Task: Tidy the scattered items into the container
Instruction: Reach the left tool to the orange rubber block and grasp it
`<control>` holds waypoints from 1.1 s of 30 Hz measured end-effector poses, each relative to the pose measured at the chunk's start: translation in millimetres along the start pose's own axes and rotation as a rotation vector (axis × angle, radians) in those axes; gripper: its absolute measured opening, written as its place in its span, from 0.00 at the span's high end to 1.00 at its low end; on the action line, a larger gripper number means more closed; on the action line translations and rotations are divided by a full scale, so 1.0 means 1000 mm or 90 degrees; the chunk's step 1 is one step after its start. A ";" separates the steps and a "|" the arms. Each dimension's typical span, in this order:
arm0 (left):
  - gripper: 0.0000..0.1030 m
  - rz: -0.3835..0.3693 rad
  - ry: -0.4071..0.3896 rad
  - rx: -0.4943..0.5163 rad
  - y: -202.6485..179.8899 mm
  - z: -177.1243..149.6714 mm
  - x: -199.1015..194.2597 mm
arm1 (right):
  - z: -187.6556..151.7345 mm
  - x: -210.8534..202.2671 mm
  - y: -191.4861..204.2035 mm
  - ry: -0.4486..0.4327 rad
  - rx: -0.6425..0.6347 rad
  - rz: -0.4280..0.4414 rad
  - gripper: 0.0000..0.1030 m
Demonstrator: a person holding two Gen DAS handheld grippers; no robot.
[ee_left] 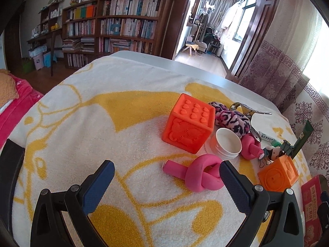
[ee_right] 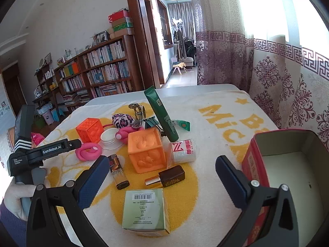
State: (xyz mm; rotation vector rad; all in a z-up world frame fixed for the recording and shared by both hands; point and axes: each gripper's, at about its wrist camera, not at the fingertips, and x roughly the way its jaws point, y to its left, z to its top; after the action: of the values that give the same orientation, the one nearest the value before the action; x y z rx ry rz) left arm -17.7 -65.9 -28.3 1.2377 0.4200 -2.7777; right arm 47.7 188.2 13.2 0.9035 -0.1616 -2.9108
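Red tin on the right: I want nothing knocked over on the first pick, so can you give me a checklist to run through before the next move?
1. Red tin open and has room: ok, no lid on, inside looks bare.
2. Left gripper jaws apart and holding nothing: ok.
3. Right gripper jaws apart and holding nothing: ok.
4. Pink knotted toy within the left jaws' line: not ok, it lies against the right-side jaw.
5. Green tube stable: not ok, it leans on the clutter.

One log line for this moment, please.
left hand-held gripper: open | right hand-held gripper: open | red tin container: empty
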 end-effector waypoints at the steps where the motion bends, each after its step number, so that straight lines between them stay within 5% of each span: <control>1: 0.00 0.001 0.003 -0.003 0.001 0.001 0.001 | 0.000 0.001 0.001 0.004 -0.003 0.002 0.00; 8: 0.00 0.010 0.001 -0.017 0.007 0.007 0.002 | -0.007 0.012 0.012 0.039 -0.032 0.004 0.00; 14: 0.00 0.033 -0.022 0.050 -0.013 0.029 -0.003 | -0.009 0.012 0.020 0.042 -0.050 0.011 0.00; 30: 0.01 0.034 0.047 0.072 -0.042 0.058 0.060 | -0.007 0.016 0.013 0.055 -0.023 0.019 0.00; 33: 0.27 0.012 0.073 0.063 -0.038 0.054 0.071 | -0.008 0.017 0.013 0.058 -0.026 0.020 0.00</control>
State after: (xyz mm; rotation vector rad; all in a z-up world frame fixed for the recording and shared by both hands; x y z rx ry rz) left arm -111.2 -40.7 -38.1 1.4192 0.2799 -2.7513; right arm 39.1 172.3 -0.7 1.0153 -0.1092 -2.8264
